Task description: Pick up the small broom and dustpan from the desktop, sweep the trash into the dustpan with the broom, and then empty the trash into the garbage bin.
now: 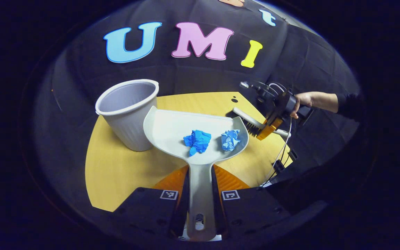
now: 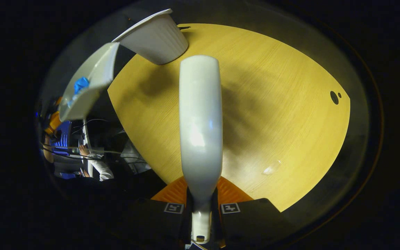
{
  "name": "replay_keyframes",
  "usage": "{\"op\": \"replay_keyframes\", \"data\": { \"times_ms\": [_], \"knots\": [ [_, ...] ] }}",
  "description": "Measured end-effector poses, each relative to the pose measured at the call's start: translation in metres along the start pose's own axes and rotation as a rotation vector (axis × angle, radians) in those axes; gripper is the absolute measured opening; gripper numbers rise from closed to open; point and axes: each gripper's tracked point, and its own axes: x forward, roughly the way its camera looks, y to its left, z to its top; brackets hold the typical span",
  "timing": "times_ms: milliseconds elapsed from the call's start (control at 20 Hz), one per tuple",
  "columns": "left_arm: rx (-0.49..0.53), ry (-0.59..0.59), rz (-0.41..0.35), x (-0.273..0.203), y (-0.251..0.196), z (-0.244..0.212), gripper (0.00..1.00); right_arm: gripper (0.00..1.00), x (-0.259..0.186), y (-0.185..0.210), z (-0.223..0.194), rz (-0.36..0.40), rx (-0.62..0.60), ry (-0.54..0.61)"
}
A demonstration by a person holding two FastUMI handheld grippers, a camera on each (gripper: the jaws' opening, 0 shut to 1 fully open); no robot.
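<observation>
In the left gripper view my left gripper [image 1: 200,180] is shut on the handle of the white dustpan [image 1: 172,126], held above the table. Two crumpled blue paper balls [image 1: 197,141] [image 1: 230,139] lie in its pan. The white garbage bin [image 1: 130,111] stands just left of the pan, its mouth open upward. Farther right, the right gripper [image 1: 271,126], held by a hand, grips the small white broom [image 1: 247,119] with dark bristles. In the right gripper view my right gripper [image 2: 200,194] is shut on the broom [image 2: 200,121], which points out over the table. The dustpan [image 2: 89,83] and bin [image 2: 156,36] appear at upper left.
The round wooden table [image 2: 283,104] has two small dark holes [image 2: 334,97] near its far edge. Cables [image 1: 278,158] hang from the right gripper beside the table's edge. A seated person's sleeve [image 2: 102,170] and equipment lie beyond the table's left edge.
</observation>
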Motion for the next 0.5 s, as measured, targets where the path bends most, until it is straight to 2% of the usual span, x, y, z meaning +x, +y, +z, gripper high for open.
{"op": "replay_keyframes", "data": {
  "times_ms": [100, 150, 200, 300, 350, 500],
  "knots": [
    [-0.010, -0.018, 0.048, -0.033, 0.033, 0.037, 0.29, 0.24, 0.003, 0.003, 0.003, 0.015, 0.007, -0.014],
    [-0.002, -0.027, 0.086, -0.041, 0.052, 0.050, 0.29, 0.28, 0.004, 0.001, 0.003, 0.028, 0.016, -0.026],
    [0.013, -0.030, 0.141, -0.045, 0.075, 0.064, 0.29, 0.24, 0.006, -0.005, 0.002, 0.040, 0.020, -0.035],
    [0.045, -0.024, 0.267, -0.044, 0.128, 0.092, 0.29, 0.24, 0.005, -0.007, -0.008, 0.045, 0.017, -0.042],
    [0.065, -0.001, 0.308, -0.039, 0.150, 0.103, 0.29, 0.29, 0.002, -0.007, -0.010, 0.044, 0.014, -0.046],
    [0.127, 0.132, 0.361, -0.016, 0.198, 0.119, 0.29, 0.29, 0.000, -0.004, -0.013, 0.054, 0.025, -0.065]
  ]
}}
